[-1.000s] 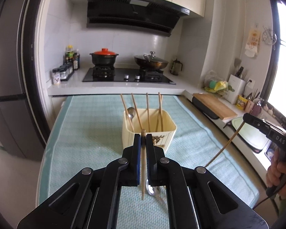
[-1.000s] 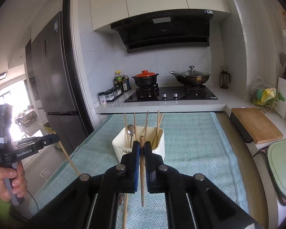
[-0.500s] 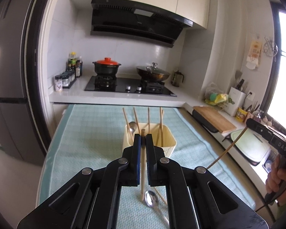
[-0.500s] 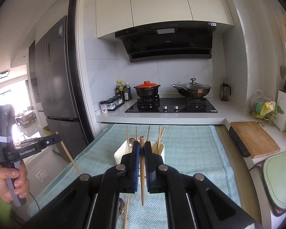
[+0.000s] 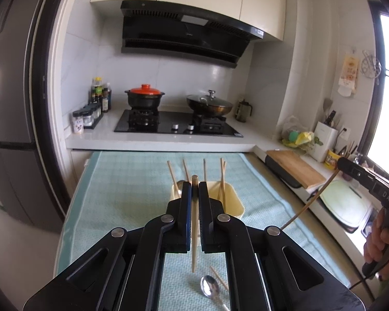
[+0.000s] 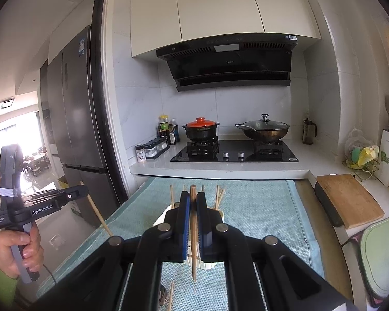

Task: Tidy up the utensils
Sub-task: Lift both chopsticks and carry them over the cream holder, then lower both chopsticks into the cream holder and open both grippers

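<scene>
A: Wood in both tongs. Pinched left chopstick [image 5: 193, 246] upright in left gripper [image 5: 194, 189], squeezed tight on it, with tip clear above teal cloth [image 5: 122, 194].
B: Same on the right?
A: Yes. Clamped right chopstick [image 6: 193, 246] in right gripper [image 6: 193, 199], near-vertical, tip off the cloth too. Held both over the near end of the cloth, short of cream holder [image 5: 233, 204].
B: Holder status?
A: Sat mid-cloth, farther out than both grippers. Counted several chopsticks and a likely spoon bowl standing in it already.
B: So mid-transfer, carry phase?
A: Judged so. Held aloft, not yet dropped in.
B: Anything left on the cloth?
A: Spotted spoon [image 5: 209, 286] and loose chopstick [image 5: 219, 281], just beside each other at the near edge, below left gripper. Could not tell whether touching.
B: Next move?
A: Probably needed to carry each tip farther out over the holder rim, line up with a gap between the standing sticks, lower, then spread the jaws. Best done one side at a time to avoid crossing sticks.
B: Risk?
A: Thin round stick, likely to pivot in the grip. Would need to stay vertical on entry.
</scene>
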Action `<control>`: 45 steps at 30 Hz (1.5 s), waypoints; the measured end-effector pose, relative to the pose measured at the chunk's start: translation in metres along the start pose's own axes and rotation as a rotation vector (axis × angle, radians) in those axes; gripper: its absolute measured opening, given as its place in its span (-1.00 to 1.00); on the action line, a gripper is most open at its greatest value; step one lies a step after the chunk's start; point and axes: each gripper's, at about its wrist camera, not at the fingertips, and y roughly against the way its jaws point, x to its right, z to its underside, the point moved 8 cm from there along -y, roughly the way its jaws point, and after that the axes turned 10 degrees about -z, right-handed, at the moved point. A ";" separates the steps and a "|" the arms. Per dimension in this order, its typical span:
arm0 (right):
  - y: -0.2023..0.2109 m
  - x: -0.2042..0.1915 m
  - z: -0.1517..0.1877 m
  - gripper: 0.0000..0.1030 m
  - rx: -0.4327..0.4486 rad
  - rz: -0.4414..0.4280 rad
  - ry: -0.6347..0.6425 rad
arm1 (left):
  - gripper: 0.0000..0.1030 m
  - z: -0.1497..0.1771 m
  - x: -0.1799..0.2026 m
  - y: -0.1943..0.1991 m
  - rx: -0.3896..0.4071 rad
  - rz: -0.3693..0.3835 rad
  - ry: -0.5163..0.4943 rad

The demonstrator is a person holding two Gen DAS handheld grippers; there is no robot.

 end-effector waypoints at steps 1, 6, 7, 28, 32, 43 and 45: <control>-0.001 0.000 -0.004 -0.90 0.006 0.002 0.004 | -0.95 -0.004 0.001 -0.001 0.006 0.000 0.001; -0.006 0.006 -0.028 -0.90 0.055 0.010 0.005 | -0.95 -0.032 0.001 -0.008 0.052 -0.001 0.020; -0.008 0.008 -0.034 -0.90 0.068 0.011 0.004 | -0.95 -0.039 0.002 -0.011 0.064 -0.004 0.022; -0.211 0.052 0.027 -0.90 -0.317 -0.053 -0.086 | -0.95 -0.022 0.004 -0.170 -0.125 -0.052 0.024; -0.235 0.062 0.036 -0.86 -0.332 -0.048 -0.107 | -0.94 -0.015 0.007 -0.191 -0.169 -0.053 0.017; -0.206 0.060 -0.007 0.28 -0.177 0.002 -0.048 | 0.52 -0.025 -0.007 -0.167 -0.124 -0.098 0.034; -0.183 0.053 -0.009 0.28 -0.160 0.010 -0.002 | 0.73 -0.019 -0.012 -0.146 -0.122 -0.111 0.001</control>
